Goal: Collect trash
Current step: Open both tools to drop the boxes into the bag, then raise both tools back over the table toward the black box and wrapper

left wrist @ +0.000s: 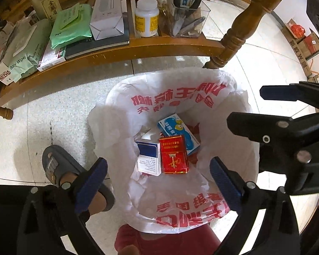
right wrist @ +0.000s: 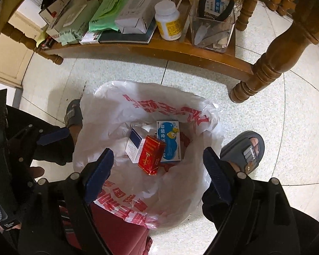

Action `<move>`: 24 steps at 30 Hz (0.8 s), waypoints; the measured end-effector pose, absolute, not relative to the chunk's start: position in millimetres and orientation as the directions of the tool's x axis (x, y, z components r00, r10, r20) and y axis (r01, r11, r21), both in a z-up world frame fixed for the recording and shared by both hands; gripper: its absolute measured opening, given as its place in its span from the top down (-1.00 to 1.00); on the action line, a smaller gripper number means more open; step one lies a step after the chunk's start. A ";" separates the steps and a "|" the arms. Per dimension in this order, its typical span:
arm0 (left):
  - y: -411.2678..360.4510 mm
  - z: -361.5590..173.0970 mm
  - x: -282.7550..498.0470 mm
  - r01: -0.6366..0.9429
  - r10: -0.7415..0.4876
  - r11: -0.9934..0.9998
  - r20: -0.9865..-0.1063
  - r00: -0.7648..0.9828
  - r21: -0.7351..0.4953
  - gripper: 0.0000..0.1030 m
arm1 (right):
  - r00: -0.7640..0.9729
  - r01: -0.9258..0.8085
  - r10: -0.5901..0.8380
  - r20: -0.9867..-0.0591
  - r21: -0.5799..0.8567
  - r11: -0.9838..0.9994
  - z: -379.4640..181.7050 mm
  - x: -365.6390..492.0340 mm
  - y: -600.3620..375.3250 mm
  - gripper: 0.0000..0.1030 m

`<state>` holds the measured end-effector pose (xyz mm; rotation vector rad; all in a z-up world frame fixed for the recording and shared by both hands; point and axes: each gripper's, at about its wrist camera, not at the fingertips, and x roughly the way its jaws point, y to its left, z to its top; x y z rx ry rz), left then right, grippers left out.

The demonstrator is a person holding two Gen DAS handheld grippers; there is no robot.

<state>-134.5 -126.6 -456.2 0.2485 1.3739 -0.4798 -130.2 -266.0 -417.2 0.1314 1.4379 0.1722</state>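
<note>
Both my left gripper point(left wrist: 157, 182) and right gripper point(right wrist: 157, 172) hang with jaws spread wide and empty over the bag-lined bin point(left wrist: 121, 97) at frame centre. The red box point(left wrist: 174, 154) inside looks light, stiff cardboard; I'd pinch its flat long sides.

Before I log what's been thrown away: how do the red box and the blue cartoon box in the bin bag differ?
The red box is plain red with gold print; the blue cartoon box is light blue and white with a small yellow figure. The red box looks narrower, the blue one broader and flatter. The red box lies nearer the camera, overlapping the blue box's edge. Both rest in the white bag, below the open tongs.
</note>
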 end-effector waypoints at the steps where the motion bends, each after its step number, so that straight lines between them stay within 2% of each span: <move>1: -126.7 -454.5 -134.1 0.464 -0.183 0.880 -0.975 0.125 -0.106 -0.83 | 0.130 -0.034 0.200 -0.971 0.197 0.980 -415.1 -130.6 -267.2 -0.62; 15: -96.5 -403.1 -111.8 0.313 -0.280 0.928 -0.932 0.232 -0.200 -0.83 | 0.293 -0.016 0.279 -0.915 0.287 0.958 -349.0 -143.4 -281.3 -0.62; 24: -54.8 -329.3 -93.1 0.238 -0.333 0.937 -0.865 0.376 -0.258 -0.83 | 0.426 -0.067 0.318 -0.847 0.321 0.945 -272.7 -155.0 -288.1 -0.63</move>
